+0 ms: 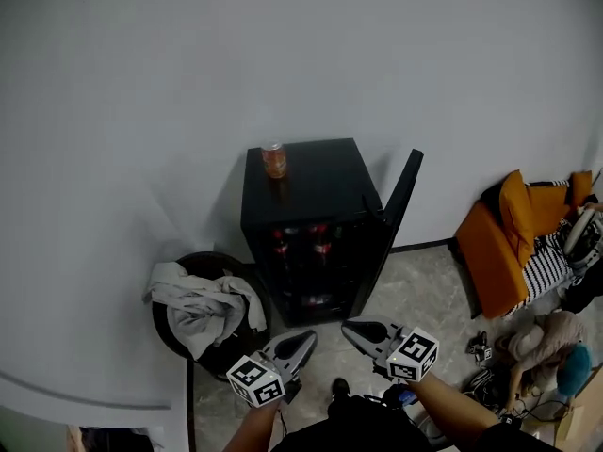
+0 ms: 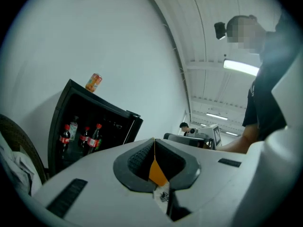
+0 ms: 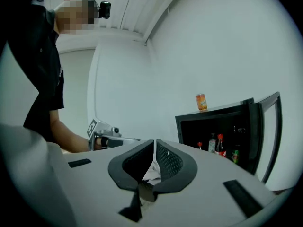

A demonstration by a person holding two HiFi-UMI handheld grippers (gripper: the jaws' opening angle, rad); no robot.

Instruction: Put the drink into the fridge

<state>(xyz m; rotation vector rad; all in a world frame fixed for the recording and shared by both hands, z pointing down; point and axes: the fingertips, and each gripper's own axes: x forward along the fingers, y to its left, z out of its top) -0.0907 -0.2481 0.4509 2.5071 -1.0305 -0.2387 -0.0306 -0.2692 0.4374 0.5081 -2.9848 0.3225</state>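
An orange drink can (image 1: 274,160) stands upright on top of the black mini fridge (image 1: 311,182), near its back left corner. The fridge door (image 1: 396,215) is swung open to the right, and red-capped bottles (image 1: 320,245) show on the shelf inside. My left gripper (image 1: 309,337) and right gripper (image 1: 349,327) hang side by side in front of the fridge, well short of it, both shut and empty. The left gripper view shows the can (image 2: 93,82) above the closed jaws of the left gripper (image 2: 154,141). The right gripper view shows the can (image 3: 201,102) beyond the closed right gripper (image 3: 155,141).
A dark round basket (image 1: 170,332) with grey cloth (image 1: 203,304) stands left of the fridge. Orange fabric (image 1: 513,229) and loose clutter (image 1: 546,347) lie on the floor at the right. A white wall stands behind the fridge.
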